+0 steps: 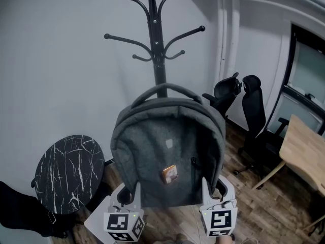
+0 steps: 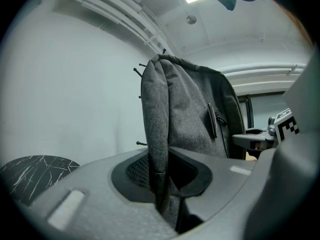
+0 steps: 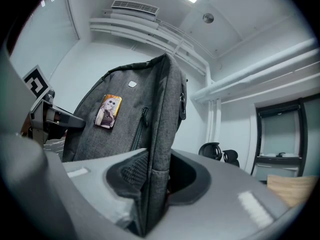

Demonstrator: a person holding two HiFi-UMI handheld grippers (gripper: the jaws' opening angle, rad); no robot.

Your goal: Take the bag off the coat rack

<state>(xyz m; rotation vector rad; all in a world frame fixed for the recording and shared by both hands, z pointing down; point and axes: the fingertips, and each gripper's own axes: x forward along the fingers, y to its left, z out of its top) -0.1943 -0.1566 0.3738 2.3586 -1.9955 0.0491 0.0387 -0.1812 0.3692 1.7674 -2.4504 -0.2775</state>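
Observation:
A grey backpack (image 1: 167,146) is held upright in front of the black coat rack (image 1: 156,34), its top handle below the hooks and touching none of them. My left gripper (image 1: 136,191) is shut on the backpack's lower left edge, my right gripper (image 1: 205,188) on its lower right edge. In the left gripper view the backpack's (image 2: 190,114) side seam is pinched in the left gripper (image 2: 160,181). The right gripper view shows the backpack (image 3: 135,109) with a small picture badge (image 3: 108,111), its edge clamped in the right gripper (image 3: 152,181).
A round black marble table (image 1: 68,172) stands low at the left against the white wall. Black office chairs (image 1: 251,116) and a wooden table (image 1: 304,151) are at the right on the wood floor. A white surface (image 1: 96,221) lies under my left gripper.

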